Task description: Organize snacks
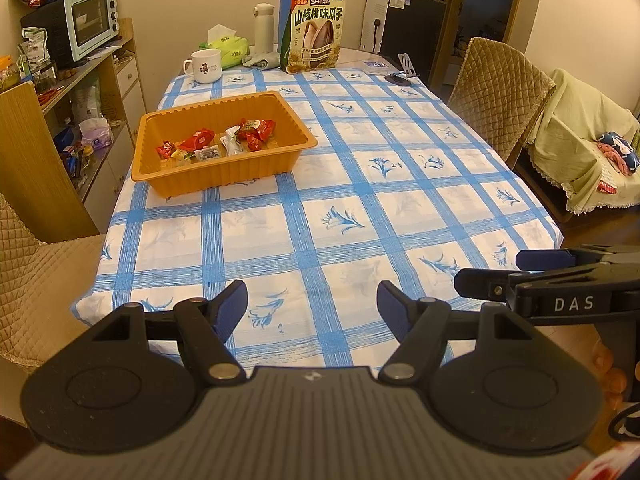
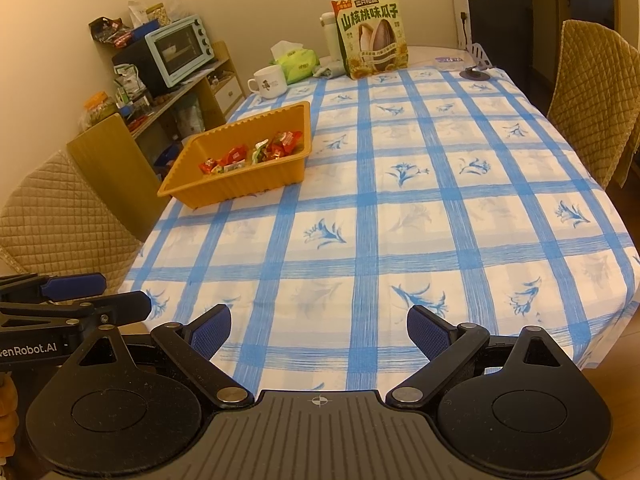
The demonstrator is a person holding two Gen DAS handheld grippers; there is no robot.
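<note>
Both grippers are held above the near edge of the table (image 2: 400,216), side by side. The left gripper (image 1: 312,304) and the right gripper (image 2: 319,330) are each spread wide, nothing between the fingers. A broad stretch of checked tablecloth lies bare between the near edge and the far edge. One orange tray (image 1: 188,184) sits near the left edge, holding a loose pile of small wrapped snacks (image 1: 224,142), mostly red; the count cannot be told. One sunflower-seed bag (image 1: 314,32) stands upright at the far edge beside one white mug (image 1: 206,65).
</note>
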